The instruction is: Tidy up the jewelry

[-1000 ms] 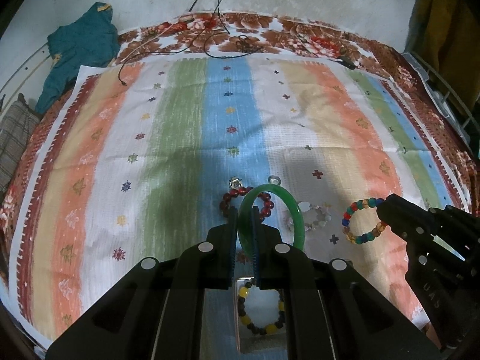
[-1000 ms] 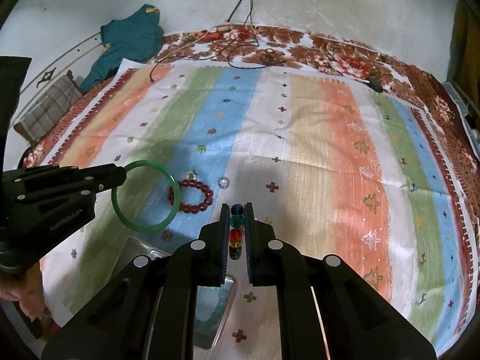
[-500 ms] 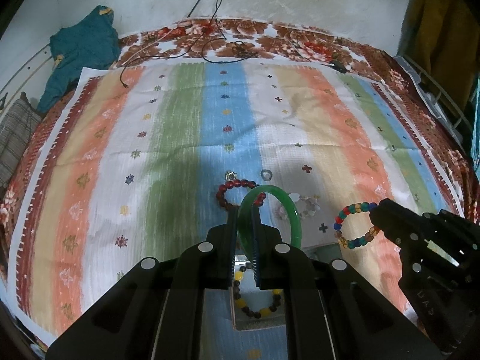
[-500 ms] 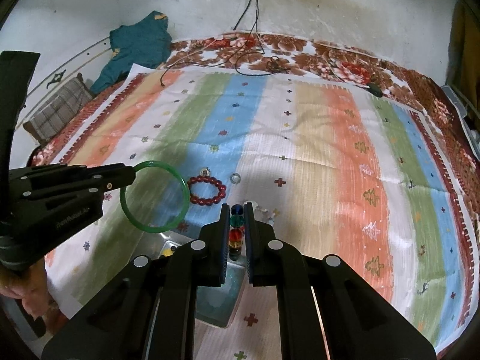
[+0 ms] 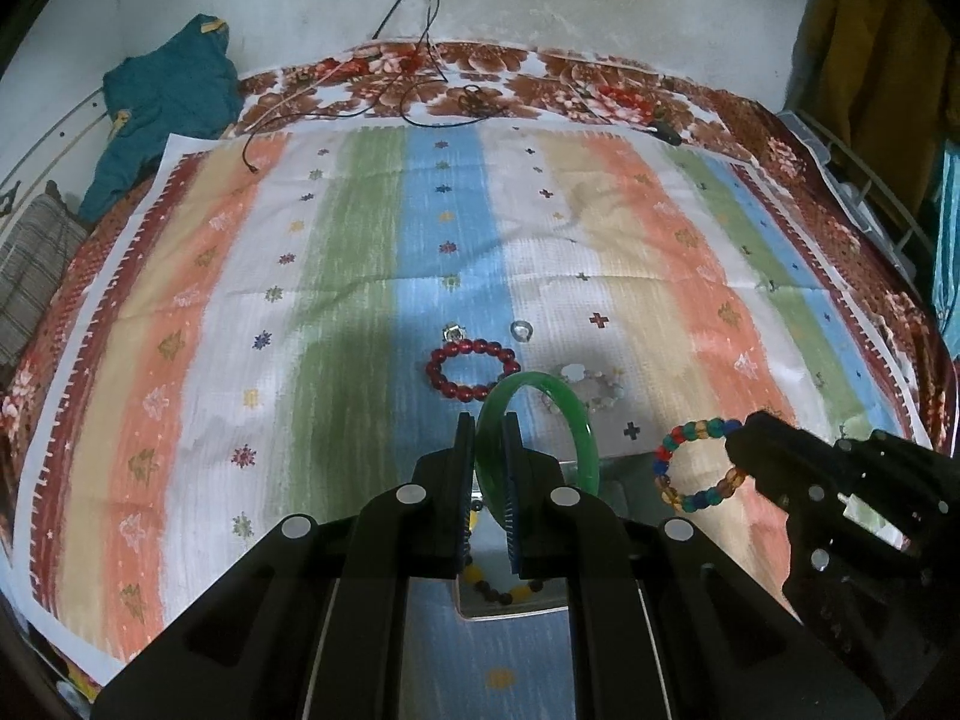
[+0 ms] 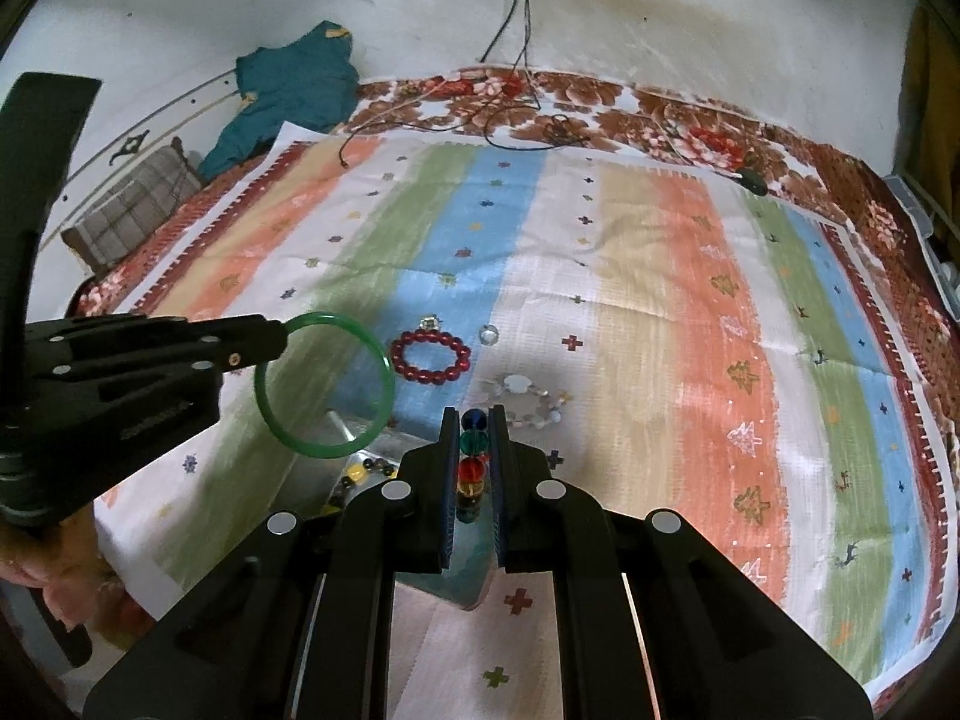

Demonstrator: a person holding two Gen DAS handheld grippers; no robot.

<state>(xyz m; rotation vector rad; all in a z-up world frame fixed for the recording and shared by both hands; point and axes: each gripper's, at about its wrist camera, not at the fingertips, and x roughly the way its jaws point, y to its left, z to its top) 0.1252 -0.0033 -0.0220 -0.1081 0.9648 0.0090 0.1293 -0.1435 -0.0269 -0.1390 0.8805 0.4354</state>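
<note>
My left gripper (image 5: 487,420) is shut on a green bangle (image 5: 585,426), which also shows in the right wrist view (image 6: 324,384), held above a metal tray (image 5: 510,606). The tray holds a yellow-and-dark bead bracelet (image 5: 504,582). My right gripper (image 6: 473,414) is shut on a multicoloured bead bracelet (image 6: 471,468); the bracelet also shows in the left wrist view (image 5: 696,468), to the right of the tray. A red bead bracelet (image 5: 472,369) and a pale bead bracelet (image 5: 585,387) lie on the striped cloth beyond the tray.
Two small rings (image 5: 453,333) (image 5: 521,330) lie on the striped cloth (image 5: 360,276) past the red bracelet. A teal garment (image 5: 168,102) and black cables (image 5: 420,102) lie at the far edge. A checked cushion (image 5: 30,276) is at the left.
Both grippers have risen and drawn back with their bracelets held. The tray and the loose jewelry now sit farther below and ahead in both views.
</note>
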